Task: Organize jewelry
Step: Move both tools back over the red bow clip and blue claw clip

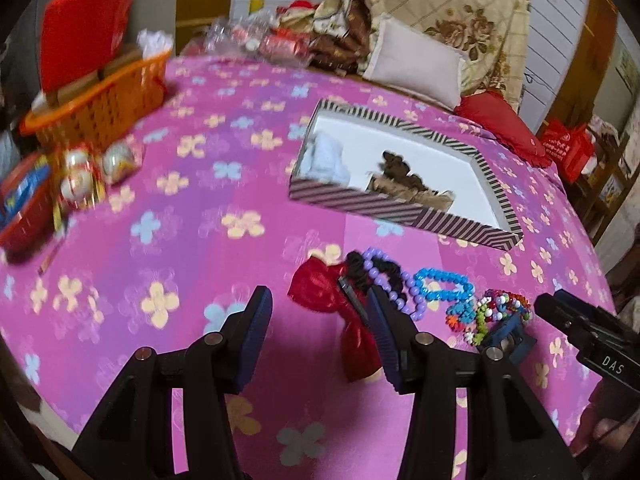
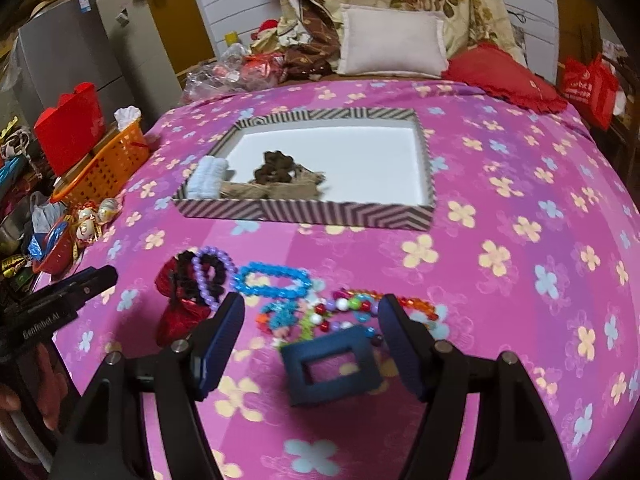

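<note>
Jewelry lies in a loose row on the pink flowered bedspread (image 2: 500,184), in front of a striped shallow box (image 2: 304,212) with a white floor. From left to right in the right wrist view the row runs: a red shiny bow (image 2: 180,316), a black scrunchie (image 2: 188,272) with a purple bead bracelet (image 2: 216,268) draped over it, a bright blue bead bracelet (image 2: 272,280), a tangle of multicoloured beads (image 2: 348,308), and a dark blue rectangular clip (image 2: 332,364) nearest the camera. Inside the box sit a pale blue folded item (image 2: 208,178) at the left end and a dark brown and tan heap (image 2: 280,180) beside it. The right gripper (image 2: 312,344) has its jaws spread wide apart, one on each side of the blue clip, and whether they touch it cannot be told. The left gripper (image 1: 320,340) is likewise spread with nothing between its fingers; its right finger overlaps the red bow and purple beads in its own view. An orange basket (image 2: 108,164) and a red bag (image 2: 72,128) stand at the bed's left edge, with pillows (image 2: 392,44) at the far end.
</note>
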